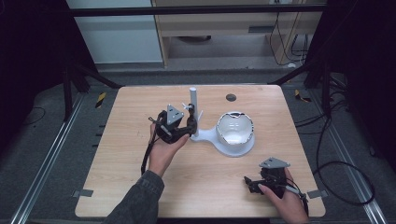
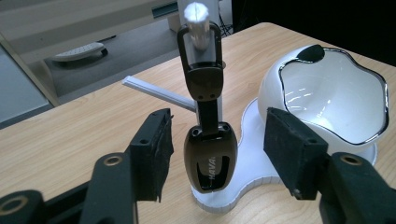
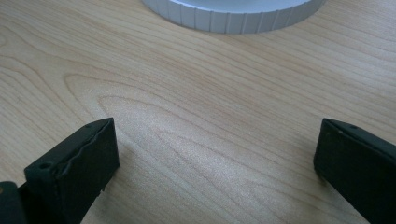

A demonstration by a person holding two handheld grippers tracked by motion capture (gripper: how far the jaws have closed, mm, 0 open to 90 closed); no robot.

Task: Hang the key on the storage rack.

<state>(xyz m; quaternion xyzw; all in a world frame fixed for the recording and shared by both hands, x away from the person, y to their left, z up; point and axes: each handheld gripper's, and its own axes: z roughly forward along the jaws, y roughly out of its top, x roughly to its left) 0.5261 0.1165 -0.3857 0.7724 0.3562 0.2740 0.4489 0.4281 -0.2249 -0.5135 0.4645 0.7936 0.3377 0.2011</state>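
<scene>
A dark glossy key fob (image 2: 210,158) hangs by its loop from a white peg (image 2: 197,17) on the white stand's post (image 1: 193,100). My left gripper (image 2: 217,144) is open, with one pad on each side of the fob and a gap showing on both sides. In the high view the left gripper (image 1: 190,125) sits just left of the post. A white bowl with a chrome rim (image 1: 235,128) rests on the stand's base (image 1: 205,136). My right gripper (image 1: 250,183) is open near the table's front right, over bare wood (image 3: 215,158), with nothing between its jaws.
The stand's ribbed base edge (image 3: 233,18) lies ahead of the right gripper. A thin white arm (image 2: 159,93) sticks out sideways from the post. A dark round hole (image 1: 230,97) marks the table's far side. Cables and metal frame legs surround the table.
</scene>
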